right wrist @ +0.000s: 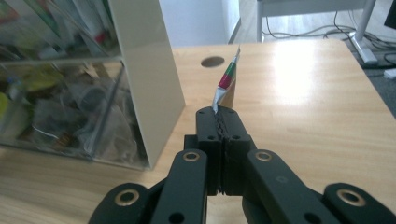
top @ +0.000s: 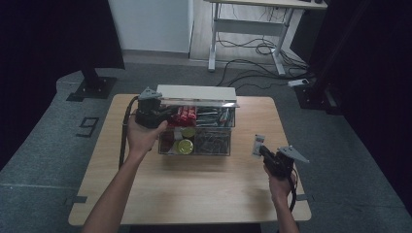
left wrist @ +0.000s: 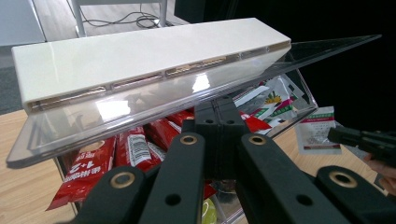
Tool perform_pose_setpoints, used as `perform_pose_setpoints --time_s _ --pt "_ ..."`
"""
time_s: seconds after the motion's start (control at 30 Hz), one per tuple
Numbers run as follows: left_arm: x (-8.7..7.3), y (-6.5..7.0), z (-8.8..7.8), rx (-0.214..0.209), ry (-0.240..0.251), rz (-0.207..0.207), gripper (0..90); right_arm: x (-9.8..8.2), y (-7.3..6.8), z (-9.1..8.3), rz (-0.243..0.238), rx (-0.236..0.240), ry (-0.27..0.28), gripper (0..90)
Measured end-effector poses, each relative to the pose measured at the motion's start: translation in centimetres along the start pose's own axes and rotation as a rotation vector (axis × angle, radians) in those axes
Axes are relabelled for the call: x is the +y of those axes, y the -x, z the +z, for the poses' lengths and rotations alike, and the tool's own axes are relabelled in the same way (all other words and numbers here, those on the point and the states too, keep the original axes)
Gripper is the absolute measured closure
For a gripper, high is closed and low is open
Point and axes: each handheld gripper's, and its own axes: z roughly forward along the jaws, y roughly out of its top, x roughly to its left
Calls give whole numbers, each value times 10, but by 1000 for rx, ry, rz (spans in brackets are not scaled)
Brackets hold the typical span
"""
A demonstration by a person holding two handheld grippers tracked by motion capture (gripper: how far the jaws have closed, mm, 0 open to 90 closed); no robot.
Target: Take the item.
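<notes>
A clear plastic organiser box point(top: 195, 151) stands at the table's middle back, with red packets point(top: 185, 115), sachets and round yellow-green items in its compartments. Its clear lid point(left wrist: 140, 109), with a white bar point(left wrist: 140, 56) along one edge, is lifted above the box. My left gripper point(left wrist: 217, 106) is shut on the lid's clear edge at the box's left top point(top: 165, 112). My right gripper point(right wrist: 223, 114) is shut on a small white, green and red sachet point(right wrist: 226, 79) and holds it upright, low over the table right of the box point(top: 258, 144). The left gripper view has the sachet point(left wrist: 320, 133) past the box.
The wooden table point(top: 194, 194) has a round hole point(right wrist: 212, 61) near its far edge. The box's white side wall point(right wrist: 149, 79) stands close to the left of the right gripper. Beyond the table are a desk frame point(top: 252, 29) and floor cables point(top: 257, 63).
</notes>
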Motion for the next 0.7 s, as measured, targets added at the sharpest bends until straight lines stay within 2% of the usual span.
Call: perform_pose_setpoints --time_s 0.37,0.7 --pt "-1 0 1 2 -2 -3 900 -26 13 12 24 -24 -70 876" --pt "-1 -1 0 6 -1 -2 900 -39 23 19 40 -43 -96 874"
